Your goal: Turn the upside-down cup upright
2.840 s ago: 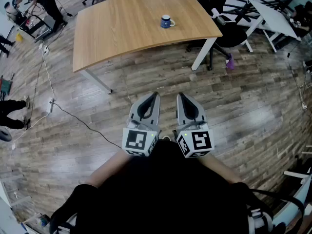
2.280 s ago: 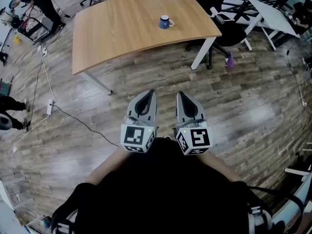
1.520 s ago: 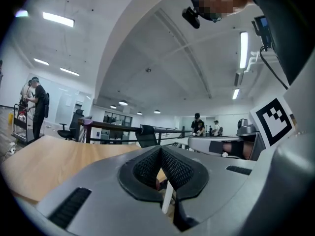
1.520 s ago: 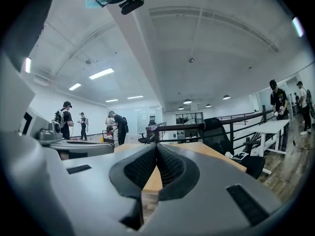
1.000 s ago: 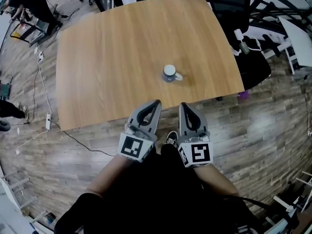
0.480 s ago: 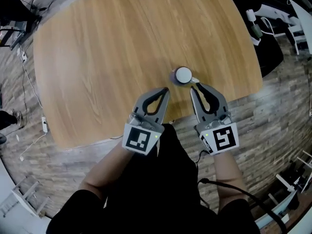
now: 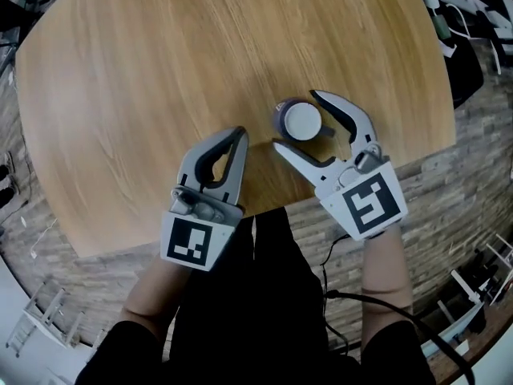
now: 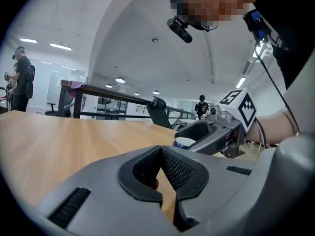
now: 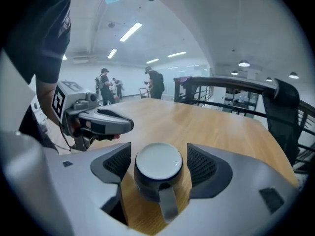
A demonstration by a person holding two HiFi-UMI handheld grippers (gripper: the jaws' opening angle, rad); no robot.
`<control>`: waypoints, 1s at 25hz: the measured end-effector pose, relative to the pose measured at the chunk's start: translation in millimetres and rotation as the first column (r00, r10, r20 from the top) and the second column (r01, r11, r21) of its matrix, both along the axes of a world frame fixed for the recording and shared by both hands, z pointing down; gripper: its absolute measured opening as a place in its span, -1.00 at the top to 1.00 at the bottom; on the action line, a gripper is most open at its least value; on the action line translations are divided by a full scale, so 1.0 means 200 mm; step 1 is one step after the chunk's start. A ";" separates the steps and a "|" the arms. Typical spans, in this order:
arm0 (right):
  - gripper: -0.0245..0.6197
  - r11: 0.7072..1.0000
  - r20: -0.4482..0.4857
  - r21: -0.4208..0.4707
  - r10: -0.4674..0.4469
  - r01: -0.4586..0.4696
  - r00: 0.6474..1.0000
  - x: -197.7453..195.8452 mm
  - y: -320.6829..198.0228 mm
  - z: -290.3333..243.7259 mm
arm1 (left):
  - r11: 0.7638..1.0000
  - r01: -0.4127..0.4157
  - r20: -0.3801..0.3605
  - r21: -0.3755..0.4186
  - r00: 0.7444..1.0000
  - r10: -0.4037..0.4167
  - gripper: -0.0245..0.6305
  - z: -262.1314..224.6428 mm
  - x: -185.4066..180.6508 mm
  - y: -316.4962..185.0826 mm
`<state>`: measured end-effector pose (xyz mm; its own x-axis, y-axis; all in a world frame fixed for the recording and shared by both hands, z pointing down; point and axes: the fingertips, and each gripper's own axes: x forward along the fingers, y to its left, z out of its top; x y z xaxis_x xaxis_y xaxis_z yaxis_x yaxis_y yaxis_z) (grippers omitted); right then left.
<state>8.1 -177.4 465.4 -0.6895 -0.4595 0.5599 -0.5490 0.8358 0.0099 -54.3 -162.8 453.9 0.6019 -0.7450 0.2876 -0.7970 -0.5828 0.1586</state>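
A dark blue cup (image 7: 300, 120) stands upside-down near the front edge of the wooden table (image 7: 144, 79), its white base up and its handle toward my right gripper. My right gripper (image 7: 295, 120) is open; its jaws have just been opening and now stand on either side of the cup. In the right gripper view the cup (image 9: 157, 168) sits between the pads with a small gap on each side. To the cup's left, my left gripper (image 7: 238, 136) is shut with nothing in it and hovers low over the table. The left gripper view shows the cup (image 8: 185, 142) behind the right gripper (image 8: 211, 134).
The table's curved front edge (image 7: 264, 208) runs just under both grippers, with plank floor (image 7: 449, 183) beyond it. Chair parts and cables (image 7: 473, 22) lie off the table's right side. People (image 9: 155, 85) and railings (image 9: 231, 90) stand far behind the table.
The person came up to the table. Both grippers moved forward and down over its front edge. The right jaws opened and now straddle the cup; the left stayed shut.
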 end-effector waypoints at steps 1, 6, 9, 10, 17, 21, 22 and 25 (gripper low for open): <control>0.00 0.999 -0.043 -0.016 -0.049 0.049 0.998 -0.01 0.00 0.05 | 1.000 0.008 0.001 -0.015 1.000 -0.008 0.93 0.02 0.00 0.01; 0.00 0.989 -0.092 -0.033 -0.146 0.143 0.985 -0.06 -0.03 0.12 | 0.999 0.013 0.016 -0.036 1.000 -0.013 0.93 0.08 0.01 0.06; 0.00 0.986 -0.114 -0.054 -0.163 0.157 0.980 -0.06 -0.03 0.13 | 0.998 -0.005 0.002 -0.061 1.000 0.005 0.93 0.10 0.03 0.07; -0.01 0.986 -0.112 -0.054 -0.164 0.159 0.980 -0.05 -0.03 0.13 | 0.997 -0.030 -0.001 -0.073 1.000 0.030 0.81 0.10 0.05 0.08; -0.01 0.999 0.116 -0.045 -0.008 0.013 0.993 0.05 -0.11 -0.01 | 0.983 -0.139 -0.091 -0.121 0.988 0.128 0.35 0.10 0.14 0.10; -0.01 0.996 0.308 -0.063 0.076 -0.059 0.948 0.15 -0.11 -0.19 | 0.973 -0.187 -0.219 -0.133 0.963 0.155 0.17 0.04 0.23 0.09; -0.01 0.995 0.354 -0.075 0.090 -0.068 0.931 0.15 -0.11 -0.23 | 0.973 -0.192 -0.260 -0.131 0.953 0.153 0.15 0.03 0.24 0.07; -0.01 0.993 0.475 -0.096 0.110 -0.073 0.873 0.13 -0.12 -0.30 | 0.968 -0.228 -0.380 -0.105 0.909 0.172 0.14 0.01 0.28 0.01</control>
<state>33.2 -201.7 404.9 -0.8383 -0.5049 0.2057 -0.5452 0.7697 -0.3322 0.8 -160.3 455.0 0.8172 -0.5650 0.1138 -0.5360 -0.6726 0.5102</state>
